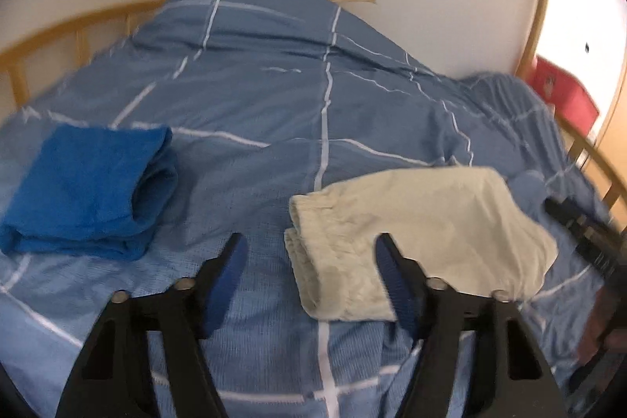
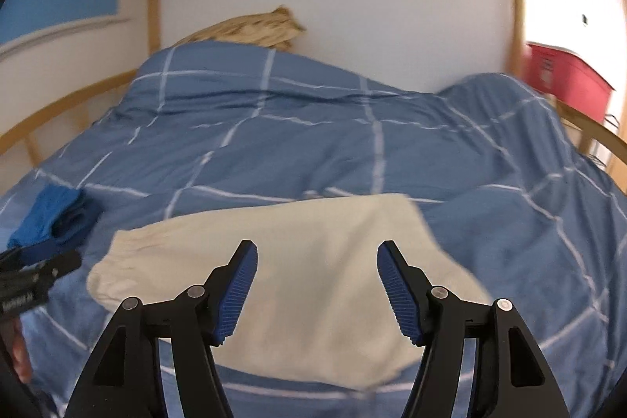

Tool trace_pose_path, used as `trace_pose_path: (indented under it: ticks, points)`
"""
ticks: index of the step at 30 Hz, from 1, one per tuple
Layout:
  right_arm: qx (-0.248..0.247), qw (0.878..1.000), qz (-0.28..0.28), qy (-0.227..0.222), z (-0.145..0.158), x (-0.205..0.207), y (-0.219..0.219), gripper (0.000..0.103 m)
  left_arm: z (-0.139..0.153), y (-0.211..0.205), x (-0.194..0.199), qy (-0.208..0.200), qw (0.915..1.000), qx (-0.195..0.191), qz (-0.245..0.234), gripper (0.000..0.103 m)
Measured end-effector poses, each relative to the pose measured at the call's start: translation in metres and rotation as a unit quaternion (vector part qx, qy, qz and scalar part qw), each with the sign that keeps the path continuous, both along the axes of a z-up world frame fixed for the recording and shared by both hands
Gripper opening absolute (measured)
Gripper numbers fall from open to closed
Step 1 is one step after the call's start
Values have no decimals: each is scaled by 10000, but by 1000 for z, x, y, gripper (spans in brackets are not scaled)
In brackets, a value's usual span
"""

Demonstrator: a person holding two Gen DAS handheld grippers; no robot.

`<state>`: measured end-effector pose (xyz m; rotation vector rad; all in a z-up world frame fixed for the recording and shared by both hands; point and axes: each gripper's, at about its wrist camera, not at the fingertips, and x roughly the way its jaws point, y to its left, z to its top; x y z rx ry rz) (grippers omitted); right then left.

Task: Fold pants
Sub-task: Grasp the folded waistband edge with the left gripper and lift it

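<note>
The cream pants (image 1: 423, 234) lie folded into a compact bundle on the blue checked duvet (image 1: 274, 96); the gathered waistband faces left. In the right wrist view the pants (image 2: 313, 281) lie just ahead of the fingers. My left gripper (image 1: 313, 245) is open and empty, its right finger over the pants' left edge. My right gripper (image 2: 317, 253) is open and empty, hovering above the pants. The right gripper's body shows at the left wrist view's right edge (image 1: 588, 237); the left gripper shows at the right wrist view's left edge (image 2: 35, 273).
A folded blue towel (image 1: 90, 190) lies on the duvet to the left, also in the right wrist view (image 2: 55, 218). A tan pillow (image 2: 250, 26) sits at the head by the white wall. Wooden bed rails (image 1: 58, 30) run along both sides. A red bin (image 2: 564, 77) stands at right.
</note>
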<state>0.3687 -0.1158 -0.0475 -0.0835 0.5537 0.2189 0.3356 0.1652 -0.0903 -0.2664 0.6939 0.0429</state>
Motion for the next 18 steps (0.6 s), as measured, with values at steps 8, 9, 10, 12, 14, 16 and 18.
trace_pose_path:
  ticks: [8,9,10,12,14,16,18]
  points:
    - [-10,9994,240,248,-28,21,62,65,-30,12,33,109,9973,-726,55,51]
    - [-40,9993,274,251,-29,23,70,65,-32,12,37,103,9972,-742,69,50]
    - [-62,9991,316,275,-29,26,79,65,-35,13,41,111,9968,-790,87,49]
    - [-10,9989,340,326,-29,31,93,65,-40,17,43,77,9953,-959,84,49]
    - [181,9986,315,380,-30,35,106,65,-48,22,41,79,9936,-1116,127,49]
    - [256,9981,393,394,-36,36,116,65,-57,29,39,84,9914,-1287,204,49]
    - [145,9981,463,376,-49,34,126,65,-64,34,41,125,9887,-1475,228,49]
